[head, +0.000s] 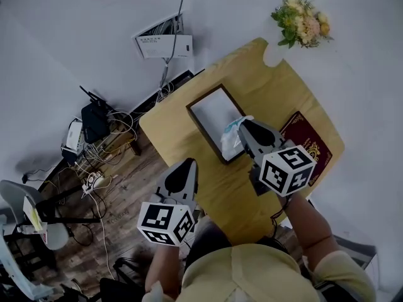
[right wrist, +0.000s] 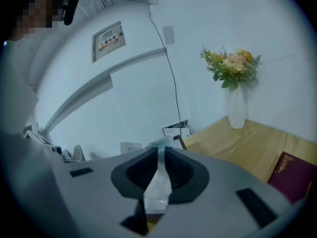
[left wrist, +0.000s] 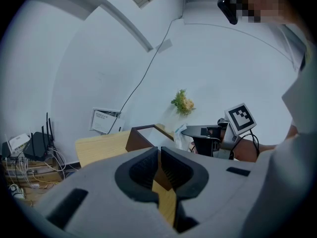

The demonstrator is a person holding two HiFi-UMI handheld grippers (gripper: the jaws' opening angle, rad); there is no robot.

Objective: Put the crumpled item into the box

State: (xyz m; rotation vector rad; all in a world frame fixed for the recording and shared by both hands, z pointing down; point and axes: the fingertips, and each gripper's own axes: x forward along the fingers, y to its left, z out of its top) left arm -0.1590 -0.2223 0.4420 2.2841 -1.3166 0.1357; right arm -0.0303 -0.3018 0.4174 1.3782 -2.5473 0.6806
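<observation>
The box is a shallow dark-framed tray with a white inside, lying on the wooden table. My right gripper hangs over the box's near right rim, shut on the crumpled item, a pale clear plastic wrapper that dangles from its tips. In the right gripper view the wrapper runs as a strip between the closed pads of the right gripper. My left gripper is at the table's left edge, shut and empty; from the left gripper I see the box and wrapper ahead.
A dark red booklet lies on the table right of the box. A vase of flowers stands at the far corner. Left of the table, on the floor, are a router and tangled cables and a chair.
</observation>
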